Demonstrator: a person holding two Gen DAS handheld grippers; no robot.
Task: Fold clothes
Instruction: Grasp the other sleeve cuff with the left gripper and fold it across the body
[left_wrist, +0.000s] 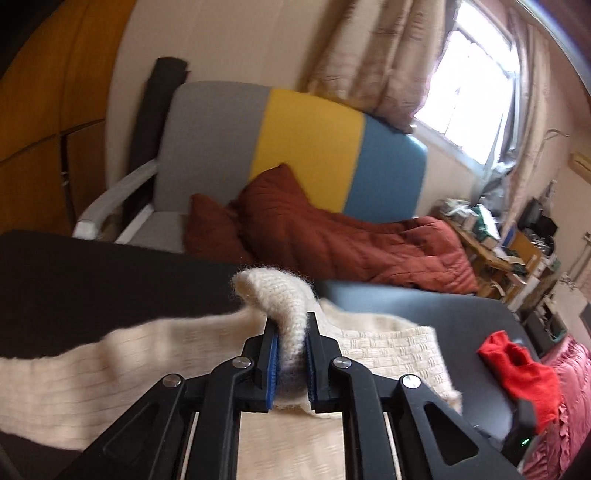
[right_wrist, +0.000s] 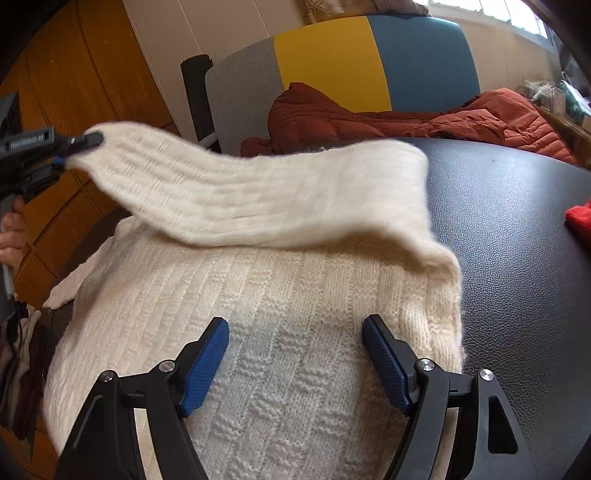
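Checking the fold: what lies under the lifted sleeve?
Under the sleeve, held up by the left gripper, lies the sweater body. The table beneath the sweater is covered.

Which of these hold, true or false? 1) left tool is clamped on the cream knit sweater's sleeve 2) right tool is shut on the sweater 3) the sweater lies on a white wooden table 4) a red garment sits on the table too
1) Left tool is clamped on the sleeve of the cream knit sweater: true.
2) Right tool is shut on the sweater: false. Its jaws stand wide apart above the sweater body, gripping nothing.
3) The sweater lies on a white wooden table: false. It lies on a black leather-textured table.
4) A small red garment sits on the table too: true, off to the sweater's right.
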